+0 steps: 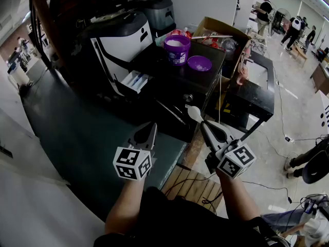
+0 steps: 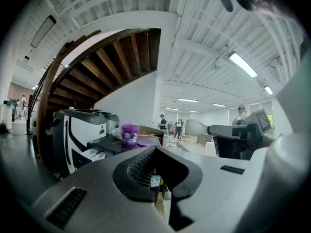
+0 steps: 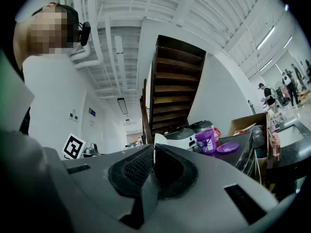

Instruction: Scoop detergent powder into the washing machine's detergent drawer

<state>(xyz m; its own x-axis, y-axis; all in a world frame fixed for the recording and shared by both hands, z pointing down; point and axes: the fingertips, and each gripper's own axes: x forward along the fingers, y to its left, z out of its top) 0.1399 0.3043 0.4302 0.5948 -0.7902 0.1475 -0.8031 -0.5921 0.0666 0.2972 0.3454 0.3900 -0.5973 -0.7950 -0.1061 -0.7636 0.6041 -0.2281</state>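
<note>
Detergent tub [image 1: 177,49]: purple, stands uncapped toward the far edge of the black worktop [image 1: 154,60], pale powder showing inside.
Lid [image 1: 199,63]: purple, lies just beside the tub, nearer the worktop's right edge.
Detergent drawer [image 1: 134,80]: pulled open from the front of the white-and-black washing machine [image 1: 121,40], below the worktop's left edge.
Scoop [image 1: 195,113]: white, bowl apparently empty, points forward, well apart from tub and drawer.
Right gripper [image 1: 206,127]: jaws clamped on the scoop's handle end.
Left gripper [image 1: 149,130]: jaws together, nothing between them, held level beside the right.

Risks, judged: thin handle pinched at its very end, so likely to swivel once loaded. Carry from tub down to drawer crosses the worktop's left edge, so likely to scatter powder. Narrow drawer compartments invite a miss.

Surroundings: open cardboard box [image 1: 221,32] behind the worktop's far right corner. Dark wooden staircase [image 3: 170,81] above. Pale hall floor [image 1: 298,112] with trailing cables [image 1: 267,187] and people [image 1: 264,9] at the far right.
</note>
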